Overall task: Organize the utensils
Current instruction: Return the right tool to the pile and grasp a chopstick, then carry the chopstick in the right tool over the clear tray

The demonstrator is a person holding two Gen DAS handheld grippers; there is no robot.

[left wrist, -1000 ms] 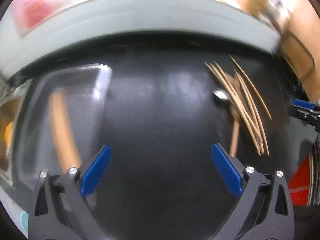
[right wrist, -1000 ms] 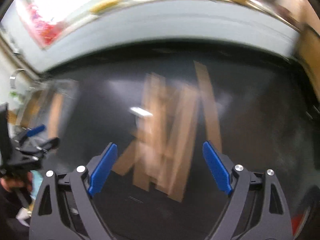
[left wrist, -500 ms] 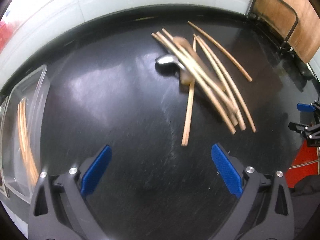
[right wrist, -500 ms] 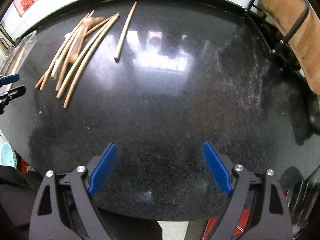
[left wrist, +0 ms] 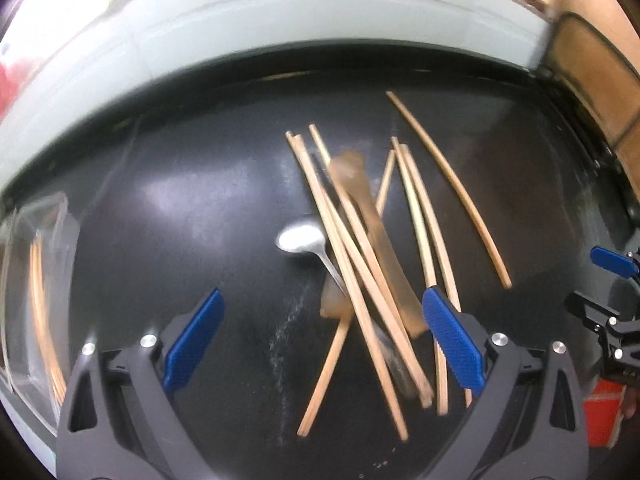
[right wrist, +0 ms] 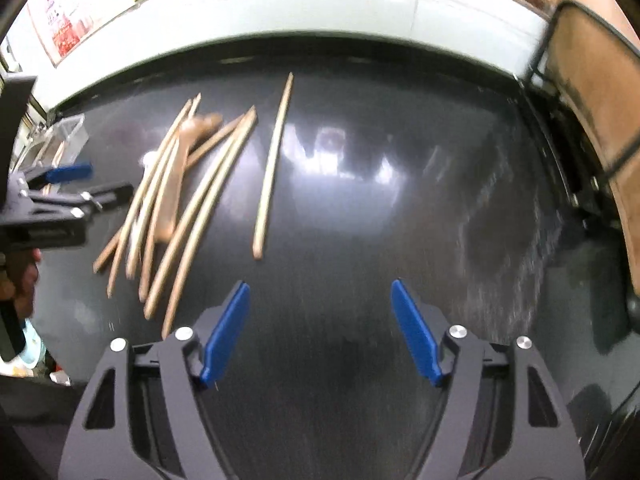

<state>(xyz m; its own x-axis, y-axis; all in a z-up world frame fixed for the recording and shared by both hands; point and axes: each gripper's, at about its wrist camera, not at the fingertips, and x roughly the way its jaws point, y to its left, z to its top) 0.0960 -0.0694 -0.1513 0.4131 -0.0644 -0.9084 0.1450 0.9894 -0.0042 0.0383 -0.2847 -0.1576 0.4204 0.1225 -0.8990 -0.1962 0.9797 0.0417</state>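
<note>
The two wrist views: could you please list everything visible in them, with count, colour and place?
Chopsticks: about nine, pale wood, crossed in a loose pile mid-table; one lone chopstick lies apart on the right.
Spoon: one, silver, bowl at the pile's left edge, handle under the sticks.
Wooden utensil: one, brown, flat, lying in the pile; blurred.
Clear container: one, transparent, left table edge, holding a few pale sticks.
Table: one, glossy black.
Chair: one, brown with black frame, far right.
Left gripper: blue pads, open, over the pile.
Right gripper: blue pads, open, over bare table.
</note>
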